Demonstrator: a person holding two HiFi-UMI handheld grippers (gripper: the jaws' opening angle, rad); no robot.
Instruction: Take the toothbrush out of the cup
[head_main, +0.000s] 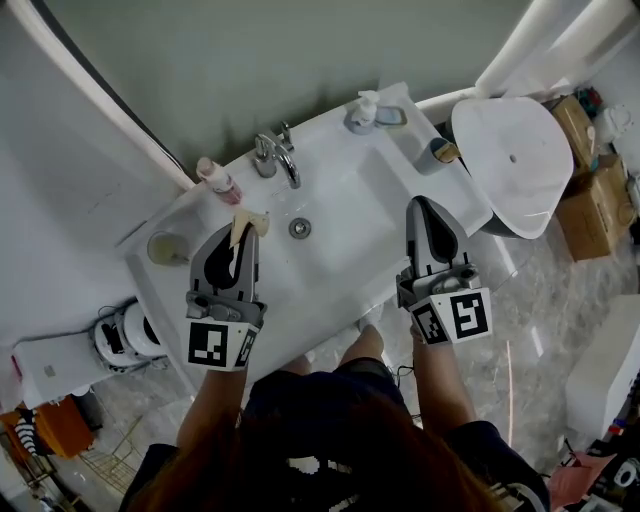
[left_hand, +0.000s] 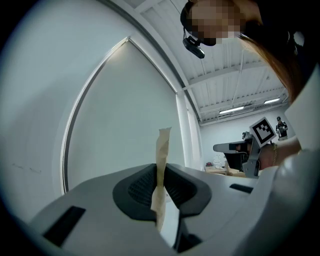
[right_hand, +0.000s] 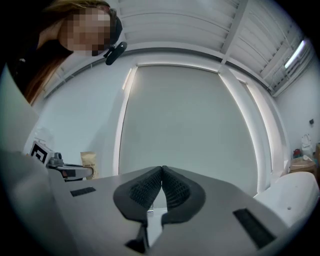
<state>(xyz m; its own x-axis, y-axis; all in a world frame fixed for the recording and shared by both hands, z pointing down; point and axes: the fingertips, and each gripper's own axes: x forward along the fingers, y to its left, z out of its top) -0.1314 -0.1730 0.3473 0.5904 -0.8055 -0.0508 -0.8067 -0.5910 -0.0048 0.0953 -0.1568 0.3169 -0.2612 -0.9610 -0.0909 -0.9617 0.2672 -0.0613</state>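
Observation:
My left gripper (head_main: 240, 232) (left_hand: 159, 172) is shut on a thin beige toothbrush (head_main: 248, 221) (left_hand: 161, 165). The toothbrush stands up between the dark pads and sticks out past the fingertips, over the left part of the white sink (head_main: 340, 250). A pale round cup (head_main: 166, 248) stands on the sink's left corner, to the left of that gripper and apart from the toothbrush. My right gripper (head_main: 425, 206) (right_hand: 162, 170) is shut with nothing in it, above the sink's right front rim. It also shows in the left gripper view, as a marker cube (left_hand: 263, 131).
A chrome tap (head_main: 277, 156) and a pink-capped bottle (head_main: 216, 180) stand at the back of the sink, a soap dispenser (head_main: 363, 111) and a small blue holder (head_main: 438, 153) at its right. A toilet (head_main: 510, 165) and cardboard boxes (head_main: 590, 195) stand on the right.

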